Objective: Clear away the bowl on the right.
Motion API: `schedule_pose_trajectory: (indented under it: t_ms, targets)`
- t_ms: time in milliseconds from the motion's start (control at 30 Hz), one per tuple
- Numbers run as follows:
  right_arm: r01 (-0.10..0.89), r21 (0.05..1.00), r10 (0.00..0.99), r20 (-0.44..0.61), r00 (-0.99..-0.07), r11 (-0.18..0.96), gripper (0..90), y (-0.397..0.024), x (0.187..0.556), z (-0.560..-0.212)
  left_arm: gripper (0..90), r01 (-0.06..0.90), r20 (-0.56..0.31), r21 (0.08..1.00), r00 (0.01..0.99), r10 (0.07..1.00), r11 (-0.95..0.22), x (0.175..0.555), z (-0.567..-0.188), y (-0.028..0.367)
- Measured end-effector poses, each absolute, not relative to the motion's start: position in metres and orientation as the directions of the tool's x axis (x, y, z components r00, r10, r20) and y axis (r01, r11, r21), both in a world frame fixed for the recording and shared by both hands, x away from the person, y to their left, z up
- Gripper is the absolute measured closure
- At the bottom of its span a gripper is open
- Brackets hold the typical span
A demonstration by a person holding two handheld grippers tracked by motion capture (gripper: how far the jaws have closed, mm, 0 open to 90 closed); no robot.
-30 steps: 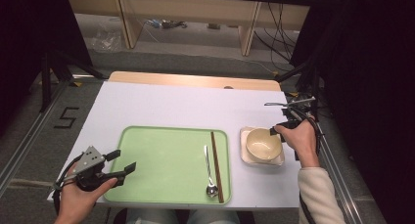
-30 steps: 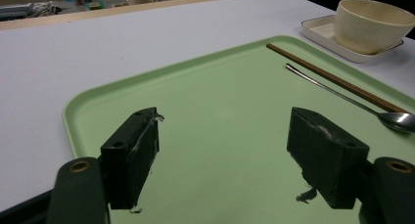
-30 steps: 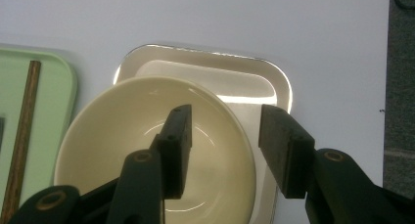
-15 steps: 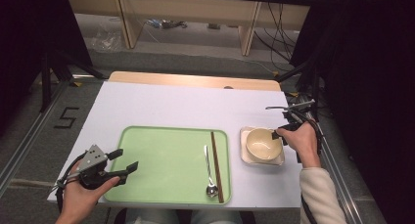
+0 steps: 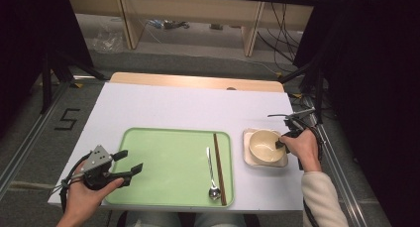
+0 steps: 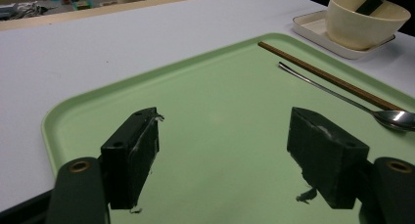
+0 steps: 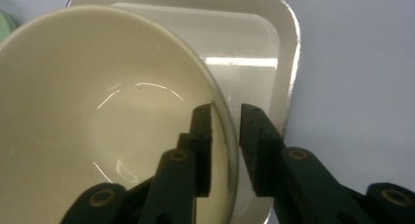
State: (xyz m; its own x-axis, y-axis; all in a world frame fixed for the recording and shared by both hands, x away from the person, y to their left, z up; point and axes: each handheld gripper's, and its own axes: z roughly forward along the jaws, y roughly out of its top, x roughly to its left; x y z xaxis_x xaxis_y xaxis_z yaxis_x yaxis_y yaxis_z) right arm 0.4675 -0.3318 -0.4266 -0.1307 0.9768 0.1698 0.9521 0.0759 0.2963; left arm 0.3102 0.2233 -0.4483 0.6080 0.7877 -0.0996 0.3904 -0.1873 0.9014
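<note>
My right gripper [image 7: 226,150] dropped, its jaws closing around one cream bowl's [image 5: 264,145] rim; my left gripper [image 5: 130,162] gapes over one green tray [image 5: 168,187] on the white table [image 5: 173,108].

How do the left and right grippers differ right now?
The left gripper hovers over the green tray, jaws wide with nothing between them; the right gripper has been closing its jaws astride the rim of the cream bowl, one inside, one outside. Both have black jaws and are hand-held.
</note>
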Motion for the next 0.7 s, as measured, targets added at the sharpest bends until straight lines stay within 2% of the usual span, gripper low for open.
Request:
schedule_pose_trajectory:
  t_ms: [33, 67, 100, 200, 300, 400, 433, 467, 600, 667, 700]
  targets:
    - [0.95, 0.299, 0.974, 0.178, -0.143, 0.085, 81.7, -0.332, 0.468, -0.428, 27.4, 0.395, -0.105, 0.9, 0.605, 0.789, -0.183, 0.31, -0.448, 0.223]
    - [0.971, 0.239, 0.979, 0.194, -0.06, 0.012, 81.8, -0.326, 0.467, -0.425, 27.4, 0.403, -0.116, 0.899, 0.597, 0.794, -0.172, 0.309, -0.449, 0.223]
    - [0.959, 0.28, 0.978, 0.189, -0.088, 0.032, 82.0, -0.327, 0.468, -0.428, 27.5, 0.403, -0.115, 0.899, 0.598, 0.794, -0.174, 0.309, -0.449, 0.223]
    - [0.968, 0.248, 0.969, 0.23, -0.086, 0.028, 85.4, -0.33, 0.468, -0.427, 27.6, 0.397, -0.101, 0.899, 0.603, 0.792, -0.187, 0.309, -0.449, 0.225]
    - [0.954, 0.286, 0.96, 0.227, -0.162, 0.094, 85.5, -0.336, 0.47, -0.43, 27.6, 0.403, -0.11, 0.898, 0.598, 0.794, -0.179, 0.308, -0.448, 0.223]
    - [0.952, 0.297, 0.959, 0.24, -0.153, 0.078, 85.5, -0.335, 0.471, -0.43, 27.6, 0.403, -0.121, 0.899, 0.605, 0.787, -0.172, 0.309, -0.448, 0.221]
    - [0.966, 0.256, 0.96, 0.264, -0.094, 0.024, 85.5, -0.332, 0.47, -0.427, 27.7, 0.398, -0.113, 0.899, 0.611, 0.783, -0.181, 0.31, -0.447, 0.22]
    - [0.959, 0.275, 0.96, 0.248, -0.134, 0.063, 85.5, -0.335, 0.47, -0.428, 27.9, 0.405, -0.124, 0.898, 0.612, 0.781, -0.174, 0.31, -0.447, 0.218]
    - [0.948, 0.308, 0.95, 0.264, -0.169, 0.083, 85.6, -0.338, 0.472, -0.431, 29.5, 0.415, -0.137, 0.891, 0.633, 0.762, -0.184, 0.314, -0.445, 0.21]
    - [0.951, 0.303, 0.949, 0.276, -0.154, 0.066, 85.5, -0.337, 0.471, -0.428, 29.9, 0.41, -0.13, 0.891, 0.641, 0.756, -0.194, 0.316, -0.444, 0.205]
    - [0.961, 0.276, 0.951, 0.292, -0.101, 0.018, 85.5, -0.332, 0.47, -0.424, 29.9, 0.409, -0.131, 0.891, 0.649, 0.75, -0.198, 0.317, -0.444, 0.203]
